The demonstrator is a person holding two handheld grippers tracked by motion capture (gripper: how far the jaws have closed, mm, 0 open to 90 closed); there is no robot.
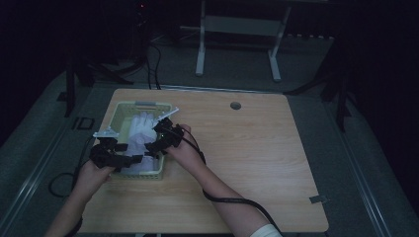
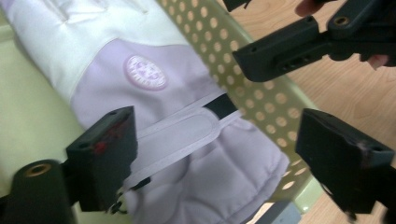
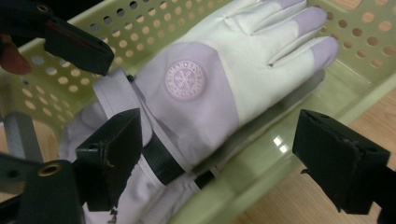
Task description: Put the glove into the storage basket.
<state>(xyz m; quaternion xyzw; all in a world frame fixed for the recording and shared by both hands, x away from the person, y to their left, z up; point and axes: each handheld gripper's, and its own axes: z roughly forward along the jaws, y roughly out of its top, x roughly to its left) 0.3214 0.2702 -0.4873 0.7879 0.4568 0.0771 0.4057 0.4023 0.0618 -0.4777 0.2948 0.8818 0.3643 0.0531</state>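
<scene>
Padded lilac-and-white winter glove [image 3: 201, 93] with a round embossed badge on its back lies in a pale green perforated plastic basket [image 1: 120, 111], fingers toward the far end, cuff toward the near end. A white strap with a black band crosses the wrist. In the high view the glove [image 1: 140, 129] shows as a pale shape in the basket, which sits on the left part of the light wooden table [image 1: 247, 148], near its left edge.

Right gripper [image 3: 233, 161] – jaws spread wide, nothing held. One black jaw sits over the glove's cuff by the strap, the other hangs over the basket's rim and the table beyond it. Whether the near jaw touches the fabric, cannot tell. In the high view the right gripper [image 1: 160, 136] is over the basket's right side.

Left gripper [image 2: 224, 158] – jaws also wide apart, empty. One jaw over the cuff's left side, the other outside the perforated basket wall [image 2: 261, 93], above the table. In the high view the left gripper [image 1: 123, 160] is at the basket's near left corner. The right gripper's jaw tips show at the top of the left gripper view.

Both forearms come in from the bottom; black cables trail from the grippers.
</scene>
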